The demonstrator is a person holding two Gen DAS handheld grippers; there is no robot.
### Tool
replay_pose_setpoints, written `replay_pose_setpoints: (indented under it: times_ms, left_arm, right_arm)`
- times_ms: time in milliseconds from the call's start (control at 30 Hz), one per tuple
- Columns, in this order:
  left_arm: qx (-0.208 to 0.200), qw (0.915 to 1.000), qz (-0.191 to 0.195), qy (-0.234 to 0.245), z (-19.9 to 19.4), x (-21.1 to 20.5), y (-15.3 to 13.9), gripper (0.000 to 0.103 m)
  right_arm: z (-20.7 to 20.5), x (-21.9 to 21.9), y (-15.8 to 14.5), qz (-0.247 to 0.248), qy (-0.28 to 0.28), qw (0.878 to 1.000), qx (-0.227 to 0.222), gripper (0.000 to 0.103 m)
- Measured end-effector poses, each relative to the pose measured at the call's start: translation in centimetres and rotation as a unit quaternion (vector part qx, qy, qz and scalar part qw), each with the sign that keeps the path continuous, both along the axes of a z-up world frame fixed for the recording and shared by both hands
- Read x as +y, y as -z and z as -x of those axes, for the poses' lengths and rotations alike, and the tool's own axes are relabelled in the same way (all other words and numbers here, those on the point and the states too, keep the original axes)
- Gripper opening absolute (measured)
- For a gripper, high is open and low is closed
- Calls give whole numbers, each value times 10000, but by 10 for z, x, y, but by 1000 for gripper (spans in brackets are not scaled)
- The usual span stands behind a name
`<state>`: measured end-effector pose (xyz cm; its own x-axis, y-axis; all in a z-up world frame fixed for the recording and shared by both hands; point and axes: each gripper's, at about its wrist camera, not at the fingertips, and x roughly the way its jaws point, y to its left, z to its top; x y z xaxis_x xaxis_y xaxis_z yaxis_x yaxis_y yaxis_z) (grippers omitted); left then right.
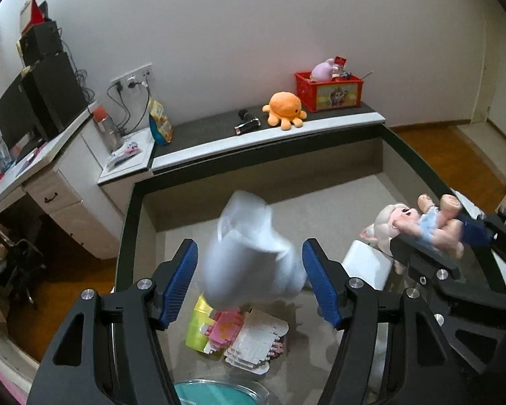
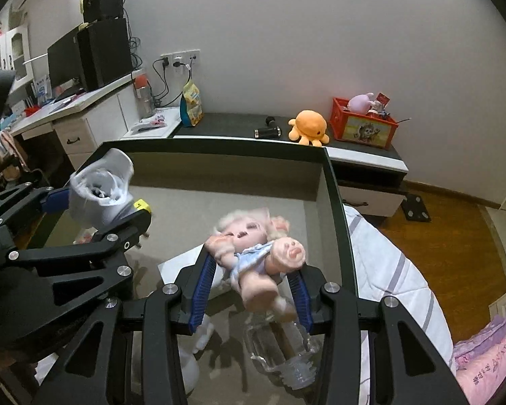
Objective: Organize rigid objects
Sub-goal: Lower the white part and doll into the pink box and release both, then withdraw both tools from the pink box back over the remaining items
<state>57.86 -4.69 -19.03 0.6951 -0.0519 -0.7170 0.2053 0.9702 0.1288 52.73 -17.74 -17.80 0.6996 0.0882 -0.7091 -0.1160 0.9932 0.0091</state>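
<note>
1. The left gripper (image 1: 249,283) hangs over the dark-rimmed box (image 1: 131,222). Its blue pads stand apart, and a blurred white cup (image 1: 249,263) is between them, touching neither.
2. The right gripper (image 2: 253,290) is clamped on a doll (image 2: 253,253), above the grey box floor.
3. Open floor lies toward the far wall; a clear bottle (image 2: 280,354) lies below the doll.
4. I can read no label.

Orange plush octopus (image 1: 284,109), red crate (image 1: 328,89) — beside, black monitor (image 1: 15,113)
</note>
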Motion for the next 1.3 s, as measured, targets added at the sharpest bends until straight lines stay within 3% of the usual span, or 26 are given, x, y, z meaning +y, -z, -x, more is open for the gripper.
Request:
replay_pose_setpoints:
  times_ms: [67,100,133,200,367,467,600,667,733,867,1067,1233,1300]
  left_arm:
    - [34,9998,177,-125,-1,7,-2,85]
    - [1,9995,278,-168,1,12,-5,86]
    - [-57,9992,347,-200,5,18,-10,87]
    - [-264,9984,431,-246,18,24,-23,92]
    - [-987,9941,357,-267,65,36,-59,100]
    - [-1562,9870,258,-278,115,42,-84,102]
    - [-2111,9749,597,-384,175,61,-113,103]
    - [-2329,9692,678,-429,208,67,-124,103]
    - [-2603,9621,661,-480,237,70,-132,103]
    - [-2946,9526,511,-562,299,71,-139,103]
    - [-3215,9437,349,-694,361,70,-138,103]
    - [-3191,9438,597,-615,393,69,-132,103]
    - [-3248,9424,497,-620,401,66,-130,103]
  right_arm:
    - [2,-4,-3,-153,8,9999,-24,44]
    - [3,-7,-6,-166,14,9998,-78,50]
    - [5,-8,-10,-175,22,9997,-138,64]
    - [11,-11,-19,-159,75,9994,-291,81]
    - [52,-4,-56,-243,-2,9962,-841,81]
    - [82,-2,-79,-411,-46,9917,-1220,83]
    - [138,9,-107,-216,-182,9836,-1779,85]
    - [164,13,-117,-117,-181,9785,-2053,90]
    - [196,14,-127,-178,-154,9713,-2366,103]
    - [245,20,-138,-110,-264,9615,-2733,103]
    - [308,23,-138,27,-234,9508,-3088,103]
    - [343,18,-130,-168,-197,9503,-3103,103]
    - [353,15,-127,-204,-180,9508,-3085,103]
